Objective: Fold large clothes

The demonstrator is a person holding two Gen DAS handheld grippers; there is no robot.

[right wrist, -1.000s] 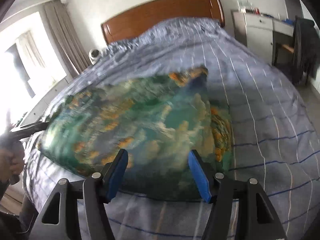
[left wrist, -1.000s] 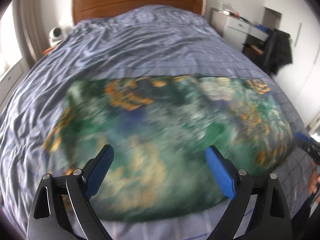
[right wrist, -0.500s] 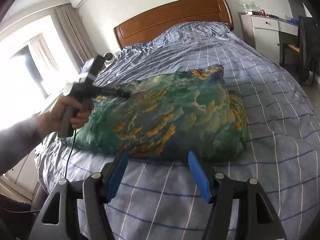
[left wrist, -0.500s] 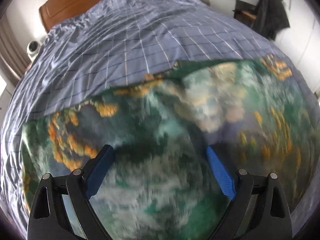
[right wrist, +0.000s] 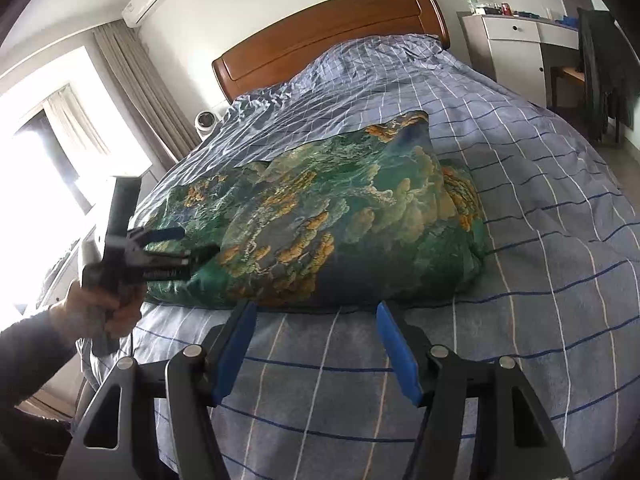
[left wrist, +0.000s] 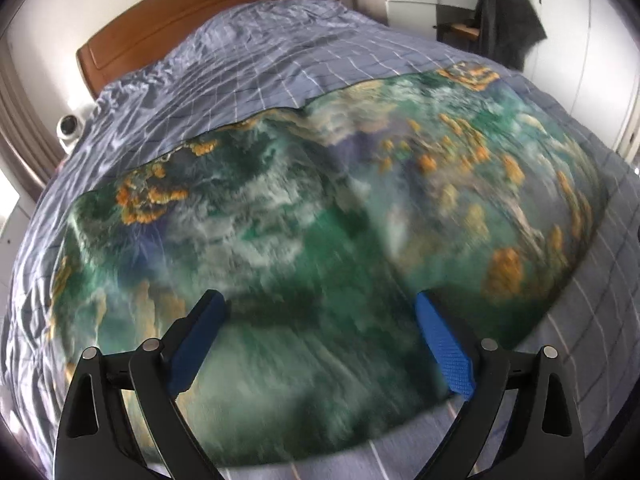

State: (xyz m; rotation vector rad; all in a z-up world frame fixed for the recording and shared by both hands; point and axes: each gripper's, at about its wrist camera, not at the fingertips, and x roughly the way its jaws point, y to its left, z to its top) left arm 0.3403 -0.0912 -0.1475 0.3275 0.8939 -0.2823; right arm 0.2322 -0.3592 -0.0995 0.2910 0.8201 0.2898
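A large green cloth with orange and white print (right wrist: 328, 220) lies folded in a thick stack on the bed. In the left wrist view it (left wrist: 320, 220) fills most of the frame, blurred. My left gripper (left wrist: 318, 320) is open and empty, just above the cloth's near left part; it also shows in the right wrist view (right wrist: 176, 248) at the cloth's left edge, jaws apart. My right gripper (right wrist: 314, 320) is open and empty over the bedcover, just short of the cloth's near edge.
The bed has a blue checked cover (right wrist: 540, 240) and a wooden headboard (right wrist: 328, 40). A white dresser (right wrist: 516, 44) and a chair with dark clothing (right wrist: 604, 64) stand at the right. A small white camera (right wrist: 206, 122) and curtains (right wrist: 136, 92) are at the left.
My left gripper has swung in from the left over the cloth, and its view has tilted. My right gripper has pulled back off the cloth to the bedcover in front of it.
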